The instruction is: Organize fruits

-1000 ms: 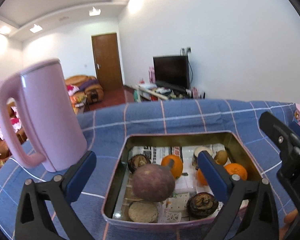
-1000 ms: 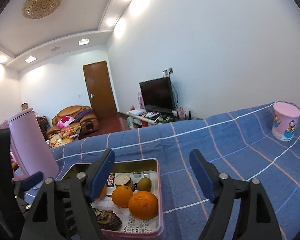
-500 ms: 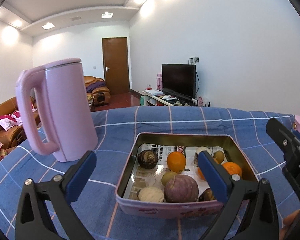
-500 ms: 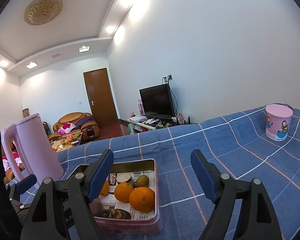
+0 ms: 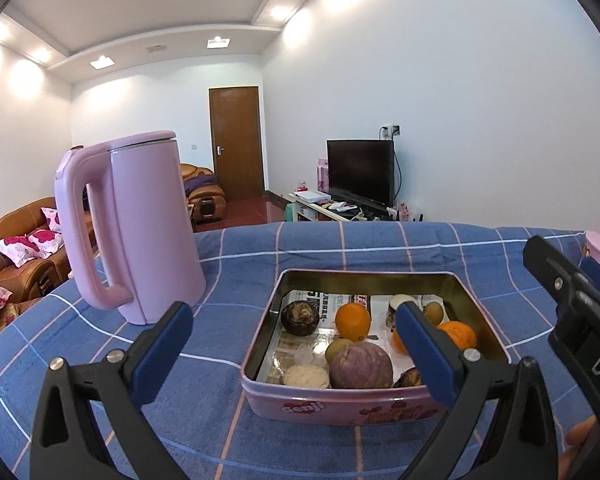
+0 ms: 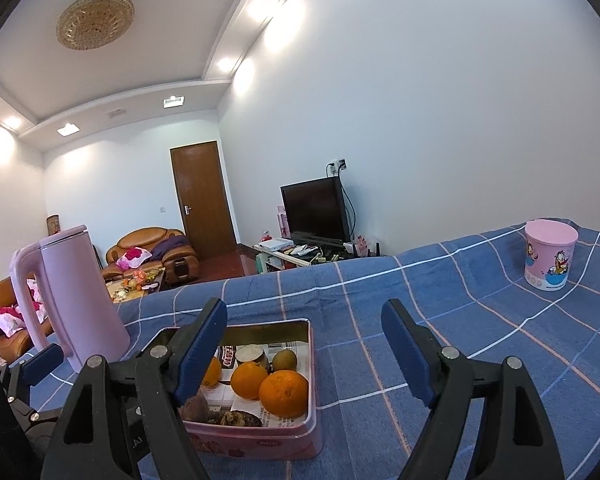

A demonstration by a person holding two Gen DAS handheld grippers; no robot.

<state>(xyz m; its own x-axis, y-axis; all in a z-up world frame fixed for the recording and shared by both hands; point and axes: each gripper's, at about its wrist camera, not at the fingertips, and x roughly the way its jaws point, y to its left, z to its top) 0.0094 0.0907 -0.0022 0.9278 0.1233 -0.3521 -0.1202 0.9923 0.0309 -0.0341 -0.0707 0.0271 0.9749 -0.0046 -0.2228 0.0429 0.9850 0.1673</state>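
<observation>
The fruits sit together in a pink square metal tin point(image 5: 340, 408) lined with newspaper, and the tin rests on the counter under a blue checked cloth point(image 5: 380, 248). Inside it are a big round purple fruit point(image 5: 360, 365) by the near wall, a bright round orange point(image 5: 353, 321) in the middle, a dark brown bumpy ball point(image 5: 300, 317) at the back left, and a pale flat round slice point(image 5: 305, 376) in the near corner (a few more oranges hide behind the blue pad). The high walls look good for keeping round fruit from rolling off. The left tool point(image 5: 292, 344) hangs just in front of the tin, spread wide and holding nothing, probably so it is ready for another fruit. The right tool point(image 6: 304, 348) is spread wide and empty too, beside the tin's right side. A tall pink plastic kettle point(image 5: 140, 224) stands left of the tin, and a small pink cartoon cup point(image 6: 550, 258) stands far off to the right, well out of the way.
</observation>
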